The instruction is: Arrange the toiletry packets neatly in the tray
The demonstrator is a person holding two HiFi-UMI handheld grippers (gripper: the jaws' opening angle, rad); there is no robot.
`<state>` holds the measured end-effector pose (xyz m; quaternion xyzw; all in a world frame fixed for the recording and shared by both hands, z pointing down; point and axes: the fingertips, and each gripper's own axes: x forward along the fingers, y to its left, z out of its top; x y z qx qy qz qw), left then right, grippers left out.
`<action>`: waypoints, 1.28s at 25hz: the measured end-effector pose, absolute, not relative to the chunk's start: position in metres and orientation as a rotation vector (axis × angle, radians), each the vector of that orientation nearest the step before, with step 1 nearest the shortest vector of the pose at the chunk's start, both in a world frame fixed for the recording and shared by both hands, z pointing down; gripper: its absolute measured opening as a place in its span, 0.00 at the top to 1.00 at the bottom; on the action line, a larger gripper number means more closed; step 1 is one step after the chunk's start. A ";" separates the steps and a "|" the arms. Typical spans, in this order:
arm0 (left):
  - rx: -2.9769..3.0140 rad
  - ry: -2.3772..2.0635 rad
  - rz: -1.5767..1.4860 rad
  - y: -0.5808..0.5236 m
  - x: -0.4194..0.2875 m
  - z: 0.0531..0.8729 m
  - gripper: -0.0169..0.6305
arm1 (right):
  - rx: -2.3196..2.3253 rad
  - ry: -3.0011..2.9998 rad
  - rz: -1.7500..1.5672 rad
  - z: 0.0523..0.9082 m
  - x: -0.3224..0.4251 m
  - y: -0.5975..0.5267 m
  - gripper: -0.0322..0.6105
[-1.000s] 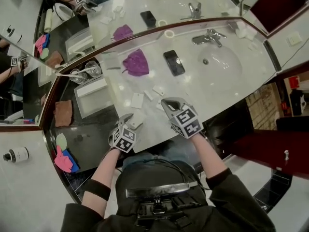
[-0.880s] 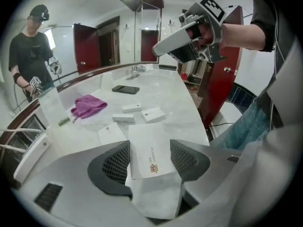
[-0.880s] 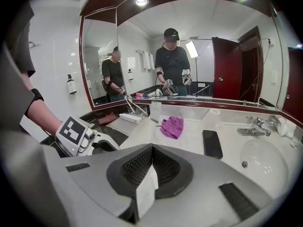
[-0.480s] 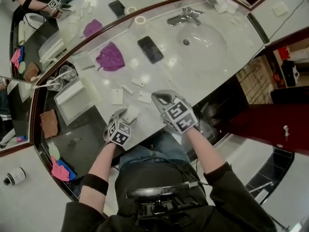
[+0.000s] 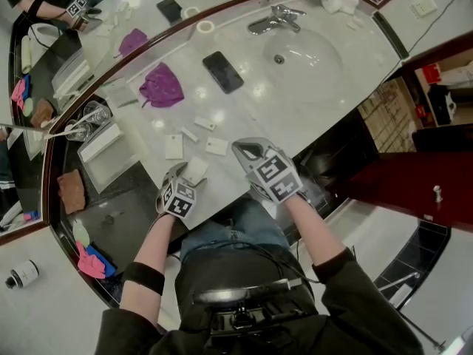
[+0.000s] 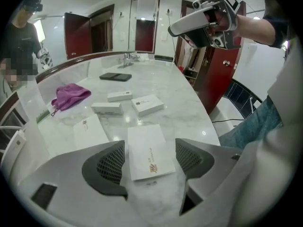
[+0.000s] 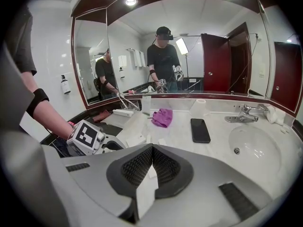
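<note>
The left gripper (image 6: pixel 150 146) points down at the near edge of the marble counter (image 5: pixel 259 117). Its jaws stand wide apart and have just been opening. A flat white packet (image 6: pixel 147 156) lies on the stone between them, and neither pad presses on it. Just to the left of that packet lies a second flat packet (image 6: pixel 86 129). Farther back sit three small white boxes (image 6: pixel 147 104), close together but apart from one another. The tray (image 5: pixel 114 163) stands at the left end of the counter, well apart from the packet under the left gripper, with a white item lying in it. A purple cloth (image 5: pixel 162 85) lies beyond the packets on the far left. A black phone (image 5: pixel 222 71) rests to the right of it, near the sink (image 5: pixel 303 54). The right gripper (image 7: pixel 151 155) hangs to the right of the left one, above the near edge of the counter. Its jaws are closed, with the ribbed pads meeting. A white sliver shows in the slit below the pads, and I cannot tell what it is.
</note>
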<state>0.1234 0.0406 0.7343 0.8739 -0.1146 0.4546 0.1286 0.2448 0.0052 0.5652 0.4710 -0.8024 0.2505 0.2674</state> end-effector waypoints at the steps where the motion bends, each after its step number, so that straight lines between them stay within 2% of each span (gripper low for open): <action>1: 2.545 -0.334 1.318 0.041 0.124 0.733 0.45 | 1.265 -2.161 0.671 0.567 0.245 0.006 0.95; 13: 2.653 -0.431 1.222 0.030 0.114 0.677 0.46 | 1.244 -2.207 0.636 0.558 0.218 -0.004 0.95; 18: 2.721 -0.583 1.110 0.018 0.086 0.621 0.67 | 1.202 -2.255 0.599 0.540 0.184 -0.016 0.95; 21: 2.746 -0.725 1.032 0.009 0.057 0.588 0.87 | 1.172 -2.295 0.564 0.534 0.156 -0.024 0.95; 23: 2.743 -0.811 0.966 0.004 0.036 0.568 0.97 | 1.148 -2.320 0.536 0.531 0.135 -0.030 0.95; 32: 2.641 -1.146 0.800 -0.001 -0.074 0.501 0.97 | 0.996 -2.419 0.448 0.527 0.041 -0.046 0.95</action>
